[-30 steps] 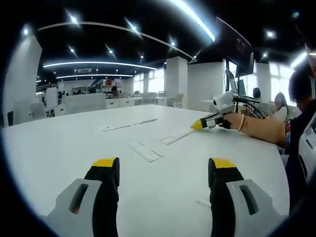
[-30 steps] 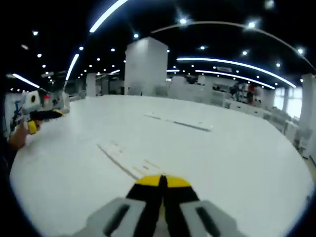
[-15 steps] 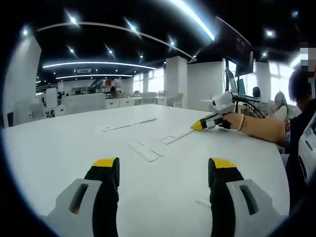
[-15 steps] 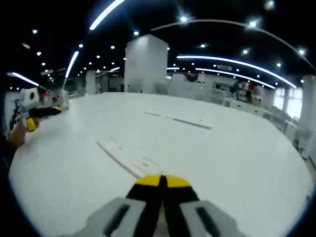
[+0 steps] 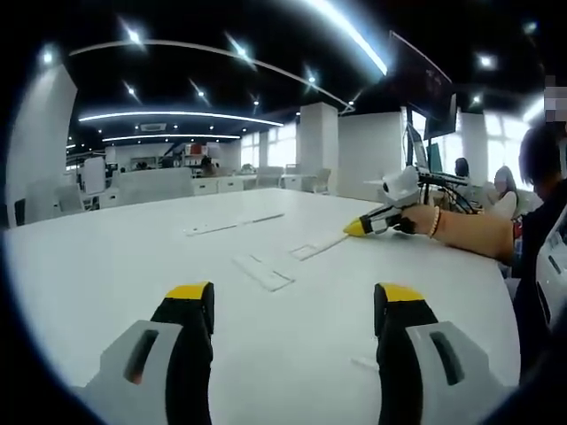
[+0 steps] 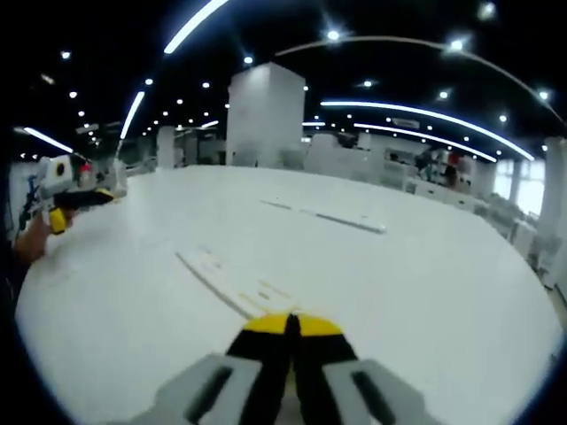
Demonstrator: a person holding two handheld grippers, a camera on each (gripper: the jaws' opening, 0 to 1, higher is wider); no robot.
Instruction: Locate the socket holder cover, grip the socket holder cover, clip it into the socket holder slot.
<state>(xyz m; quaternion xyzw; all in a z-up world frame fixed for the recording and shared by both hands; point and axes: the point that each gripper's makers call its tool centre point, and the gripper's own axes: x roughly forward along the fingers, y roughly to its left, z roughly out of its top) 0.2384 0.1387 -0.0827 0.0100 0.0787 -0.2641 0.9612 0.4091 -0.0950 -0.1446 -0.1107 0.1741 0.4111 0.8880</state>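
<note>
Flat white plastic pieces lie on the white table (image 5: 106,266). A short slotted piece (image 5: 262,271) lies ahead of my left gripper (image 5: 294,301), whose jaws stand wide open with nothing between them. A narrow strip (image 5: 314,247) runs towards my right gripper (image 5: 357,226), which a hand holds at the right. From the right gripper view, that gripper (image 6: 291,324) is shut with nothing seen between its yellow tips, and the narrow strip (image 6: 221,279) lies just beyond them. I cannot tell which piece is the cover.
A longer thin white strip (image 5: 232,224) lies farther back on the table, also seen as the far strip (image 6: 326,217). My left gripper (image 6: 75,199) shows at the table's left edge. A person's arm (image 5: 469,232) reaches in from the right. Desks and pillars stand beyond.
</note>
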